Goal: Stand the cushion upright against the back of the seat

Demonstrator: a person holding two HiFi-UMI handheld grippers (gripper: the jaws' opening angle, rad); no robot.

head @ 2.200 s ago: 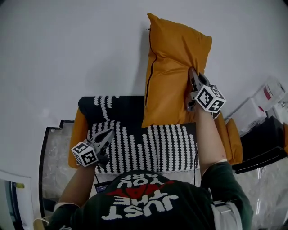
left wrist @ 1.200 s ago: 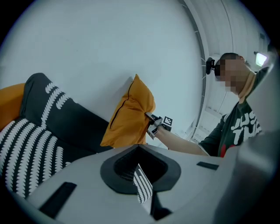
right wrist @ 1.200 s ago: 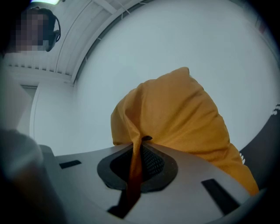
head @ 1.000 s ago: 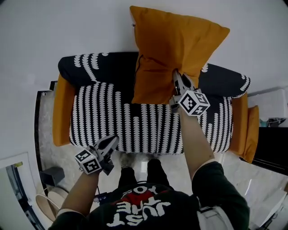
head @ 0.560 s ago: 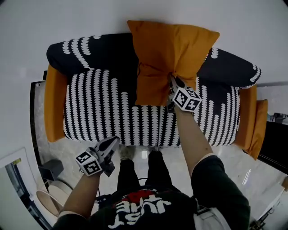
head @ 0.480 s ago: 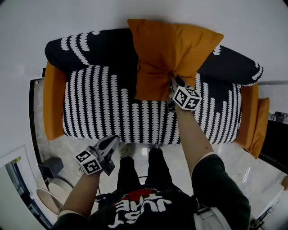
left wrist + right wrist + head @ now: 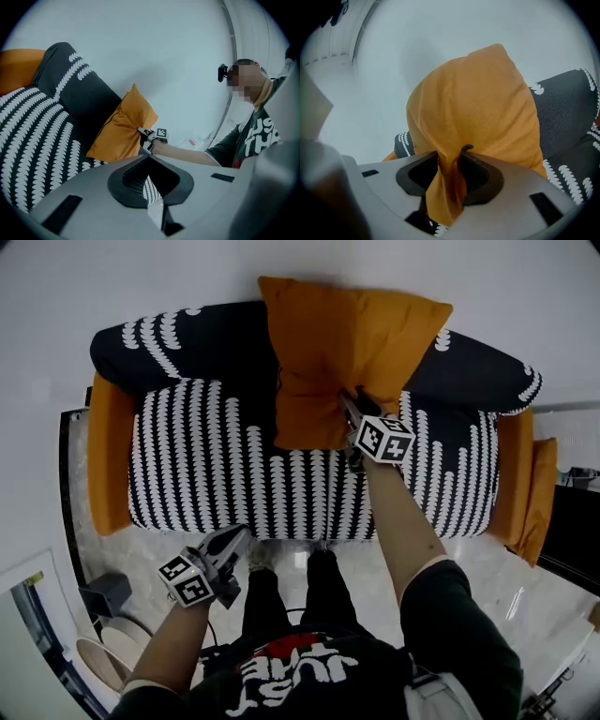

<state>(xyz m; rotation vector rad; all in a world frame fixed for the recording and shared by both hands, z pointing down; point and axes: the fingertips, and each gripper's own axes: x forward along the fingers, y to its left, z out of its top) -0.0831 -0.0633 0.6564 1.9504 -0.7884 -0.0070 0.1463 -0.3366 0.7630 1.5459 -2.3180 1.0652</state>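
While the right tool (image 7: 347,404) is just spreading its jaws around a fold of cushion (image 7: 347,343), that cushion could flop forward off the seat back (image 7: 216,348).

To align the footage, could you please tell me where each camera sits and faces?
Head view: on the person's head, facing down at sofa and cushion; both forearms show.
Left gripper view: on left gripper, facing along the sofa; shut jaws, right forearm show.
Right gripper view: on right gripper, facing the wall; jaws have just been opening, cushion fabric between.
Shared: the cushion.
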